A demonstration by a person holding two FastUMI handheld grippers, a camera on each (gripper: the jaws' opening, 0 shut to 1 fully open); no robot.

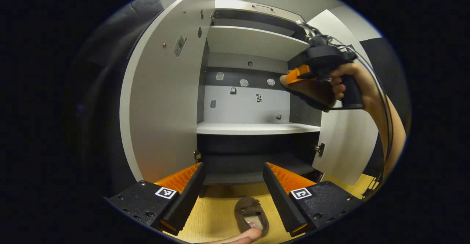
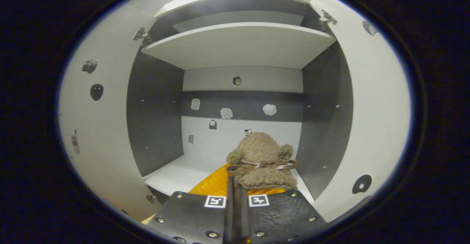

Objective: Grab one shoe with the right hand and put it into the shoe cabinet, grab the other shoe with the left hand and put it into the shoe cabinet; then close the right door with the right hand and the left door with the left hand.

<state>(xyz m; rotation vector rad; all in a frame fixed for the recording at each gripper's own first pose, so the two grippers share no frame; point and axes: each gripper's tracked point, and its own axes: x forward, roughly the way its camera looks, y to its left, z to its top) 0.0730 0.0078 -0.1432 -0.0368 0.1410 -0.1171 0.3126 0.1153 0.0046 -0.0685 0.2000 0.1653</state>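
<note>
Shoe [image 2: 261,159] seemingly clamped in right gripper [image 2: 237,200]

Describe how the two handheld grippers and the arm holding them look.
Each gripper is a dark, boxy block with small screws and a square black-and-white marker on each finger base, seen on the left gripper and the right gripper. From the left gripper view, the right gripper has a dark pistol-style handle with thin cables looping off its back. The arm holding it is bare, no sleeve visible.

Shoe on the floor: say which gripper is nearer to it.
Left. The left gripper hangs open just above the shoe on the floor. The right gripper is up at the shoe cabinet, shut on the other shoe.
</note>
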